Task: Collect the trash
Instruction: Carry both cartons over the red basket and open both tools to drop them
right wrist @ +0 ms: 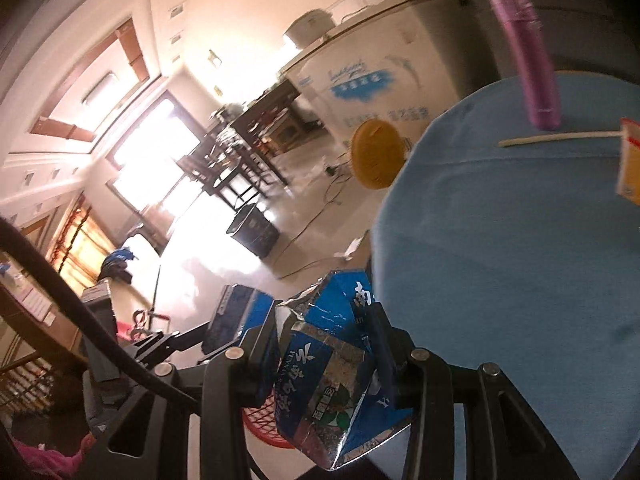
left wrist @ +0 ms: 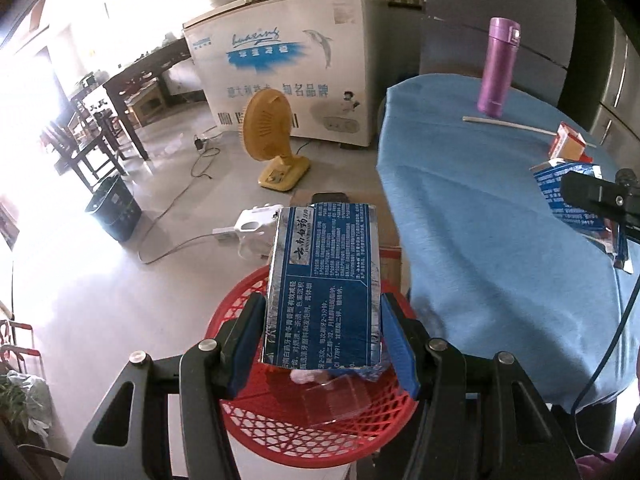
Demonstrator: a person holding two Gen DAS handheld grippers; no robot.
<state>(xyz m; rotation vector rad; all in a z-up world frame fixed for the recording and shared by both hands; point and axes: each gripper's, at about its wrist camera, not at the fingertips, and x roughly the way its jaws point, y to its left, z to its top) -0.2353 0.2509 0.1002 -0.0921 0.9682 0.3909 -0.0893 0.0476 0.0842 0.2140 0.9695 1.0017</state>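
Carrying trash to the bin is the step in hand, judged from both views; going L to R: the left gripper [left wrist: 322,328] is seen clamped on a blue toothpaste box [left wrist: 322,284], pads pressed on both long sides, box held upright-ish directly over the red basket [left wrist: 280,432] on the floor beside the table; clear wrapper bits are already seen inside the basket; gripper is angled steeply down at it. Next move, as judged: jaws to be parted so the box drops in; little alignment is needed, box is already above the opening. Further R, the blue-clothed table [left wrist: 480,220] is seen w/ a purple flask [left wrist: 498,68], a white straw [left wrist: 520,126] & a small red-orange carton [left wrist: 568,142] left on it. The right gripper [right wrist: 326,364] is clamped on a crumpled blue box [right wrist: 328,376], held at the table edge, tilted down less steeply, pointed toward the basket, which is part-hidden below; it must be brought over the rim before release; the crushed carton could snag on the pads.
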